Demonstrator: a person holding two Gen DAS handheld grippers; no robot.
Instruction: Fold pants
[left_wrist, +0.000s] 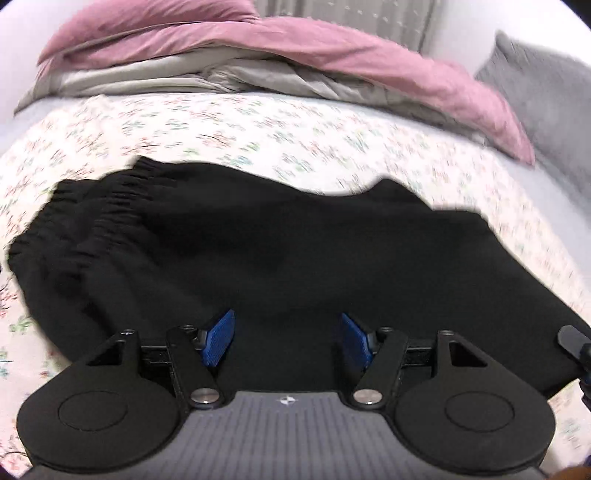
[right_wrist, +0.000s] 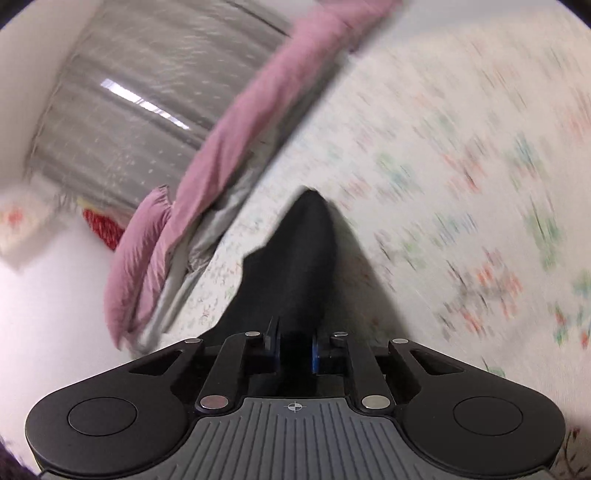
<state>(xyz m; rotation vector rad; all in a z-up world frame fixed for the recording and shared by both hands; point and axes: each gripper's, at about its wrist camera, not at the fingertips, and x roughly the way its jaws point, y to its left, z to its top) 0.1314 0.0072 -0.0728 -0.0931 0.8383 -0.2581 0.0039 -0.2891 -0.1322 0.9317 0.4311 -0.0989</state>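
Black pants (left_wrist: 258, 251) lie across the floral bed sheet (left_wrist: 229, 125), folded lengthwise, with the gathered elastic waistband (left_wrist: 110, 199) at the left. My left gripper (left_wrist: 286, 339) is open just above the near edge of the pants, its blue pads (left_wrist: 219, 341) wide apart and empty. My right gripper (right_wrist: 293, 350) is shut on a fold of the black pants (right_wrist: 291, 258), which stretch away from it over the sheet (right_wrist: 461, 184). The right wrist view is tilted and motion-blurred. Part of the right gripper (left_wrist: 576, 343) shows at the right edge of the left wrist view.
A pink and grey duvet (left_wrist: 258, 55) is bunched along the far side of the bed, also in the right wrist view (right_wrist: 229, 155). A grey pillow (left_wrist: 546, 99) lies at the far right. A grey curtain (right_wrist: 147, 92) hangs behind the bed.
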